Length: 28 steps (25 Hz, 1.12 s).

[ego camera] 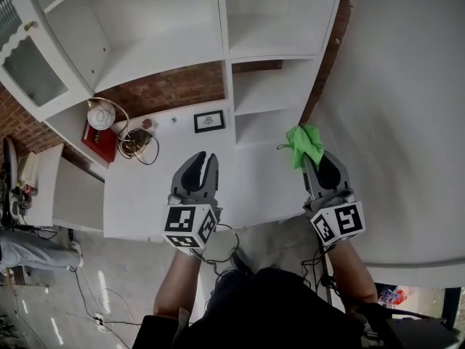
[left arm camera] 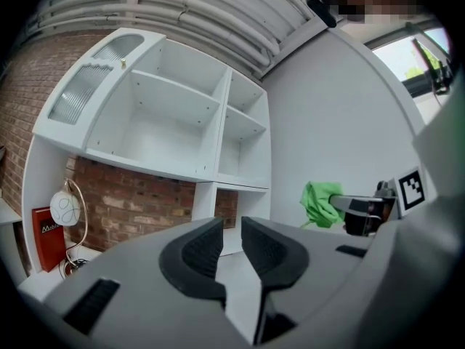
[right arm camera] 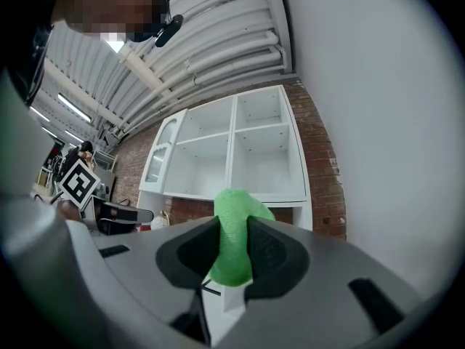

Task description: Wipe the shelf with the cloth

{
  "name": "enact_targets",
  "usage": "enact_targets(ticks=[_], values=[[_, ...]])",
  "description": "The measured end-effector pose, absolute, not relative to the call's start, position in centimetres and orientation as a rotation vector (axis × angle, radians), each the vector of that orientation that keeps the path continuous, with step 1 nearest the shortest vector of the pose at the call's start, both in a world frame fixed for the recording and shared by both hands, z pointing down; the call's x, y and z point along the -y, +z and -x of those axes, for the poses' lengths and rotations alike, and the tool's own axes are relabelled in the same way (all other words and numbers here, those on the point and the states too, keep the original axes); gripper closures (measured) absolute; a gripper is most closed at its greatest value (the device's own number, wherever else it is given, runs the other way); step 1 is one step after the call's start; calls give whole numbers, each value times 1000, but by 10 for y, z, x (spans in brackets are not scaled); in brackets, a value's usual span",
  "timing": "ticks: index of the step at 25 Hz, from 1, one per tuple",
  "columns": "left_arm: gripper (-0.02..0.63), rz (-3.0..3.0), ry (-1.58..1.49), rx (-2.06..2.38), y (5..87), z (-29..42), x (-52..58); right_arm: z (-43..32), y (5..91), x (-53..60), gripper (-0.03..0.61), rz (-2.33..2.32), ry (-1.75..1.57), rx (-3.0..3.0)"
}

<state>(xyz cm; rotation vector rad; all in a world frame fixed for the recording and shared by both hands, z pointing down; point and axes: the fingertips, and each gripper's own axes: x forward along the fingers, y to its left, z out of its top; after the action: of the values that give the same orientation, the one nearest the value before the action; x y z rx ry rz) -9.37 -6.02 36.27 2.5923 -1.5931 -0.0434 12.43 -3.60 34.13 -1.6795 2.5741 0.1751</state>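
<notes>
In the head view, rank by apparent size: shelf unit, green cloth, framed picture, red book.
1. shelf unit, by far the largest
2. green cloth and red book look alike. The cloth is nearer the camera and the lamp globe overlaps the book, so unranked
3. framed picture, smallest

Shelf [ego camera: 224, 20] top cut off at pic's far edge; frame [ego camera: 209, 121] content too small to tell; cloth [ego camera: 305, 142] near end hidden btw right gripper [ego camera: 317, 163] jaws.

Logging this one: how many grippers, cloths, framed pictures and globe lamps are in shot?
Grippers: 2, left gripper and right gripper
Green cloth: 1
Framed picture: 1
Globe lamp: 1
Total: 5
</notes>
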Motion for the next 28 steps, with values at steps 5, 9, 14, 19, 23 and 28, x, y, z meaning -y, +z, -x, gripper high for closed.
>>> enact_targets(ticks=[5, 9, 14, 19, 23, 28], values=[[537, -2583, -37, 1581, 373, 112, 81, -114, 349, 58, 485, 1722, 172, -2578], [537, -2569, -29, 1571, 381, 117, 93, -106, 352, 73, 485, 1702, 162, -2583], [537, -2559, -6, 1583, 386, 110, 108, -101, 357, 96, 484, 1646, 172, -2603], [537, -2535, 23, 1660, 382, 104, 126, -102, 363, 130, 483, 1589, 185, -2640], [537, -2514, 49, 1727, 377, 88, 140, -104, 367, 157, 483, 1509, 220, -2684], [537, -2478, 73, 1799, 374, 66, 156, -104, 372, 184, 483, 1387, 219, -2741]])
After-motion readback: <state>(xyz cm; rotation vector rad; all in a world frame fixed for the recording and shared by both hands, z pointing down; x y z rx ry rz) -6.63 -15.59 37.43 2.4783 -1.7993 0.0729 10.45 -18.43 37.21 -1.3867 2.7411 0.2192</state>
